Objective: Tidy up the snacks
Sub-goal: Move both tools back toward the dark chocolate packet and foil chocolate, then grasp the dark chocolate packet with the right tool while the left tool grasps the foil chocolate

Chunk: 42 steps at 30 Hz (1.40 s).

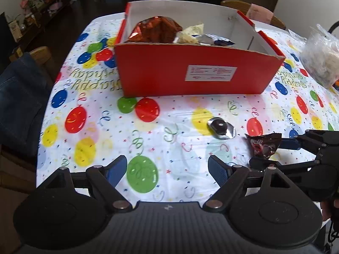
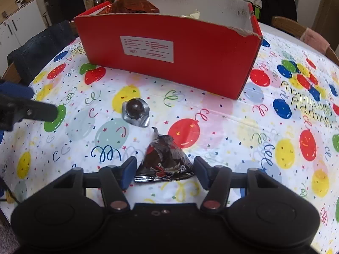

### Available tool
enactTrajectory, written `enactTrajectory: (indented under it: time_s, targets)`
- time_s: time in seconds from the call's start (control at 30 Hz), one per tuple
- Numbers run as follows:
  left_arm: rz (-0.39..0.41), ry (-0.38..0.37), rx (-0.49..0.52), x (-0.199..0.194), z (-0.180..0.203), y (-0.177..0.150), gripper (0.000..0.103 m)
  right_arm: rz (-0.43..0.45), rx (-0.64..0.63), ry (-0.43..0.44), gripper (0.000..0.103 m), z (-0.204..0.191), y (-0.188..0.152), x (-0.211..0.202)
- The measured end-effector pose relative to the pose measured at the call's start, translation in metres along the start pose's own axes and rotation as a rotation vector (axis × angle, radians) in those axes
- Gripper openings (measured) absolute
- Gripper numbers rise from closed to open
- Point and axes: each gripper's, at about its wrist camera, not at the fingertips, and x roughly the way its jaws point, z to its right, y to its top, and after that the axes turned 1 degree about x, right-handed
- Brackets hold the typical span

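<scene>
A red cardboard box [image 1: 197, 72] with a white inside stands on the table and holds a shiny red-brown bag [image 1: 156, 29], a pale packet and a blue-white packet. It also shows in the right wrist view [image 2: 211, 63]. A brown candy packet [image 2: 165, 160] lies on the cloth between the open fingers of my right gripper [image 2: 164, 172], which do not grip it; the packet also shows in the left wrist view [image 1: 263, 146]. A silver-wrapped round chocolate [image 1: 221, 127] lies in front of the box, also in the right wrist view [image 2: 135, 112]. My left gripper [image 1: 167, 170] is open and empty over the cloth.
The table wears a balloon-print birthday cloth [image 1: 148, 144]. A clear plastic bag [image 1: 322, 57] sits at the right edge. A chair with a denim garment [image 1: 19, 97] stands at the left. Another chair with pink cloth [image 2: 313, 40] stands behind.
</scene>
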Motion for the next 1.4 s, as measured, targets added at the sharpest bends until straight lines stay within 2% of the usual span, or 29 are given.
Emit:
enactTrajectory:
  time_s: [0.2, 0.27, 0.3, 0.4, 0.63, 0.77, 0.83, 0.93, 1.13, 1.23, 1.3, 1.4]
  targets:
    - [-0.036, -0.041, 0.058, 0.016, 0.016, 0.012, 0.084, 0.014, -0.047, 0.012, 0.043, -0.003, -0.001, -0.005]
    - [-0.052, -0.05, 0.077, 0.024, 0.021, 0.018, 0.084, 0.019, -0.03, 0.018, 0.034, 0.001, 0.0, -0.007]
    - [-0.06, -0.052, 0.083, 0.028, 0.024, 0.021, 0.084, 0.019, -0.016, 0.025, 0.032, 0.004, 0.0, -0.008]
    - [-0.096, -0.081, 0.095, 0.041, 0.031, 0.031, 0.084, 0.024, 0.038, 0.056, 0.03, 0.016, -0.001, -0.012]
    - [-0.119, -0.062, 0.084, 0.061, 0.055, 0.056, 0.082, 0.046, 0.126, 0.072, 0.03, 0.038, -0.009, -0.025]
    - [-0.115, -0.066, 0.148, 0.07, 0.074, 0.06, 0.073, 0.058, 0.157, 0.082, 0.029, 0.047, -0.012, -0.034]
    - [-0.131, -0.066, 0.156, 0.075, 0.078, 0.061, 0.064, 0.061, 0.165, 0.081, 0.029, 0.05, -0.014, -0.038]
    - [-0.156, -0.085, 0.131, 0.082, 0.077, 0.062, 0.062, 0.065, 0.18, 0.082, 0.029, 0.054, -0.016, -0.041]
    - [-0.187, -0.053, 0.094, 0.092, 0.071, 0.061, 0.052, 0.077, 0.187, 0.083, 0.03, 0.056, -0.017, -0.044]
    - [-0.179, -0.05, 0.1, 0.091, 0.072, 0.06, 0.05, 0.077, 0.191, 0.081, 0.029, 0.057, -0.017, -0.044]
    - [-0.172, -0.046, 0.1, 0.09, 0.073, 0.059, 0.043, 0.076, 0.193, 0.078, 0.03, 0.057, -0.017, -0.044]
    - [-0.16, -0.049, 0.108, 0.088, 0.073, 0.058, 0.04, 0.073, 0.192, 0.074, 0.03, 0.057, -0.018, -0.044]
